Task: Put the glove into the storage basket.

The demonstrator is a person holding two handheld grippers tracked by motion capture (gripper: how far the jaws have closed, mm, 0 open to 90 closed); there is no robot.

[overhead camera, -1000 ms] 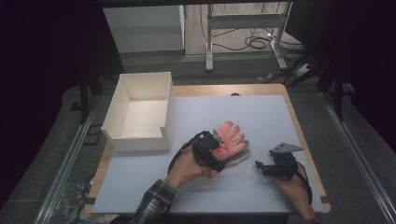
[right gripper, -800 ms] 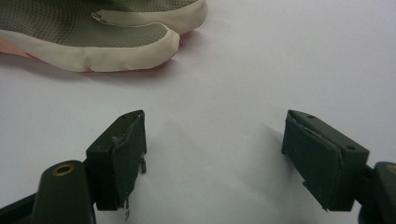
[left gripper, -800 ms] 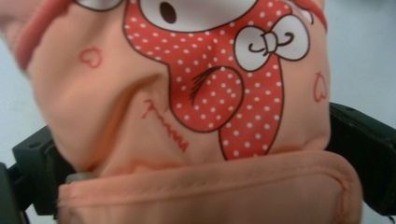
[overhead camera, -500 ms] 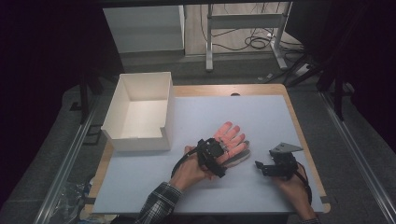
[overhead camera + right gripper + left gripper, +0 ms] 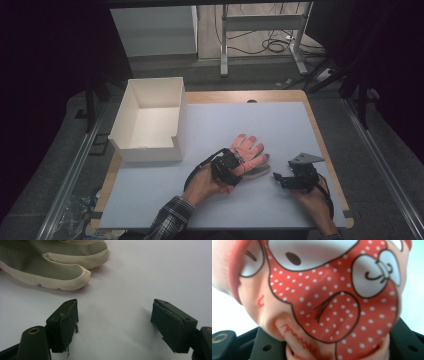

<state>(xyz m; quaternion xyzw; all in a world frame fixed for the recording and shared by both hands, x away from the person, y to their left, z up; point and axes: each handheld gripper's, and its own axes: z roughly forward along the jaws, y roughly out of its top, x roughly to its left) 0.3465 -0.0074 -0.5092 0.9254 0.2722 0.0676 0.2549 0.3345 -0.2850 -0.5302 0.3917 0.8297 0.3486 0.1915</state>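
Now left tool (image 5: 231,168) freshly closed on the pink glove (image 5: 248,152).

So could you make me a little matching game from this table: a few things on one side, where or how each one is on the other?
Things:
1. red patterned glove
2. white box
3. left tool
4. right tool

States:
A. jaws apart over bare table
B. stands at the table's left edge
C. just closed on the glove
D. lies mid-table, fingers pointing away

Pairs: 1-D, 2-B, 3-C, 4-A
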